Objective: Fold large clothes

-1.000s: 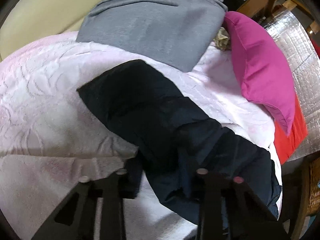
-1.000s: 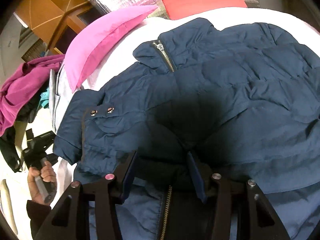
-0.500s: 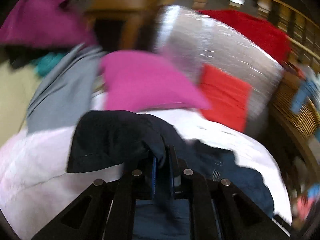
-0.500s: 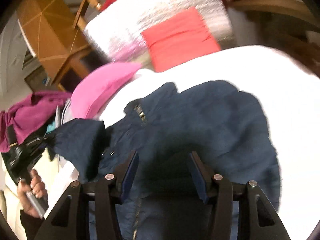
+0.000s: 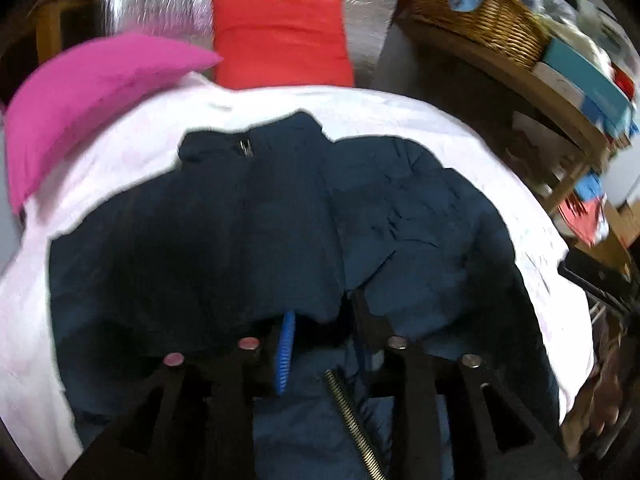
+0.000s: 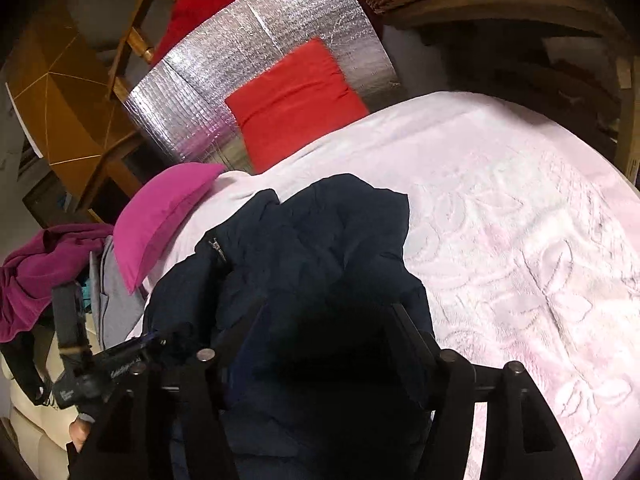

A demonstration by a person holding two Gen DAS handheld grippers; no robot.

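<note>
A pale-pink bed (image 6: 500,208) (embossed cover) carries a navy jacket (image 6: 320,248) and magenta pillow (image 6: 160,216).

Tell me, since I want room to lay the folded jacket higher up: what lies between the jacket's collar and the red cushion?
Only bare pale pink bedspread separates the navy jacket collar from the red cushion, clearest in the left wrist view.
</note>
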